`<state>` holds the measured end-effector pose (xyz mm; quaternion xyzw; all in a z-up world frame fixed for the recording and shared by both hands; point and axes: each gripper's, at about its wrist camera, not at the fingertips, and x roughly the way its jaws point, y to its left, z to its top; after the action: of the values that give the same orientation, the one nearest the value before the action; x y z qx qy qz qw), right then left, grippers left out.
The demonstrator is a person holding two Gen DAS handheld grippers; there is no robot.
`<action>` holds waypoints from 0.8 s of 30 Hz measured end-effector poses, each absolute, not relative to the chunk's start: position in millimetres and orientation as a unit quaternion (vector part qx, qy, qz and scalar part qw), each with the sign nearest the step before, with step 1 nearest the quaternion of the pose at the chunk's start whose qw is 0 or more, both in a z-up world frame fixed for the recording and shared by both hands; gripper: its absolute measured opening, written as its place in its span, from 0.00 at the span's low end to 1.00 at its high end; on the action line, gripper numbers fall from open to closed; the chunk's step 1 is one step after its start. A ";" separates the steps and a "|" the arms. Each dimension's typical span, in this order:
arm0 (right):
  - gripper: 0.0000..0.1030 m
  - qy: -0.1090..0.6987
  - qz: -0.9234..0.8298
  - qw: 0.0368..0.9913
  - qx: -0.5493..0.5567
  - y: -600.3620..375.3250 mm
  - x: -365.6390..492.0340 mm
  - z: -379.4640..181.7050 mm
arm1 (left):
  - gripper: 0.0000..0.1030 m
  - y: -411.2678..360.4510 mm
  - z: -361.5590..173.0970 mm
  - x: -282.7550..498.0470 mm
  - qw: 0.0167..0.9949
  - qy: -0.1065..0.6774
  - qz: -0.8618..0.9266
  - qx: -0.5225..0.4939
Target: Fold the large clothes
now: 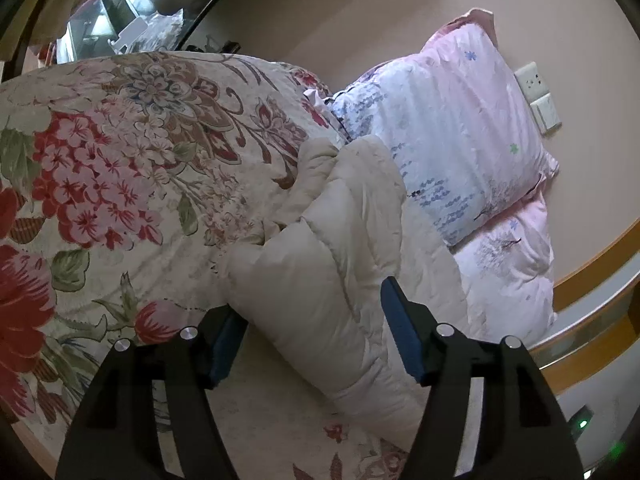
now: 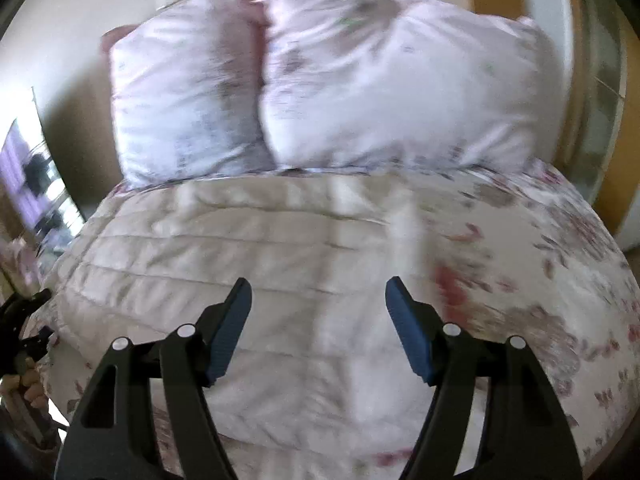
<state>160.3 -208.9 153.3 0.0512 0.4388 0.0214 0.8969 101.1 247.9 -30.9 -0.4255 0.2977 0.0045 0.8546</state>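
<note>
Left wrist view. The left gripper (image 1: 316, 332) hangs with its jaws apart over a cream quilted coat (image 1: 340, 280), which lies on the floral bedspread (image 1: 120, 168). A puffy fold of the coat bulges up between the blue pads (image 1: 400, 336), but they do not press on it. Two pale pillows (image 1: 460, 140) stand at the far right against the wall.

Right wrist view (blurred). The right gripper (image 2: 318, 330) is likewise spread wide, with nothing between its jaws. The coat (image 2: 248, 264) lies flat across the near and middle bed, its far edge just beside the pillows (image 2: 380, 80). The other gripper (image 2: 24, 320) shows at the near left edge.

Risk, as a judgement: the padded fill is springy, so the released fold at the left may rebound and open. The left pads stand close to the bulge and could snag it when withdrawn.
</note>
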 end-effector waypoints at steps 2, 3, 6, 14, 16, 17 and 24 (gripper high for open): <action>0.68 0.432 0.038 0.900 0.038 -186.9 167.9 154.9 | 0.64 248.4 -33.1 101.1 0.853 0.302 0.004 -0.425; 0.68 0.426 0.043 0.903 0.026 -174.7 172.1 155.4 | 0.64 248.8 -34.1 100.8 0.853 0.302 0.003 -0.426; 0.68 0.419 0.053 0.906 0.001 -146.6 180.8 153.1 | 0.64 248.9 -35.8 99.8 0.852 0.303 0.002 -0.427; 0.68 0.439 0.057 0.896 -0.034 -104.5 204.6 125.2 | 0.64 245.0 -42.1 100.8 0.845 0.305 -0.004 -0.439; 0.68 0.447 0.055 0.892 -0.033 -101.0 209.7 117.1 | 0.64 242.3 -41.5 103.1 0.847 0.305 -0.002 -0.436; 0.68 0.450 0.053 0.891 -0.034 -100.6 211.0 113.2 | 0.64 241.9 -41.5 104.4 0.846 0.305 -0.002 -0.438; 0.78 0.478 0.044 0.876 -0.049 -93.4 221.7 83.2 | 0.64 243.0 -40.3 111.0 0.840 0.299 0.013 -0.453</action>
<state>221.7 -93.4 83.2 -0.0488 0.4780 0.0443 0.8759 111.0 243.0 -40.3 -0.4530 0.2991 0.0126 0.8397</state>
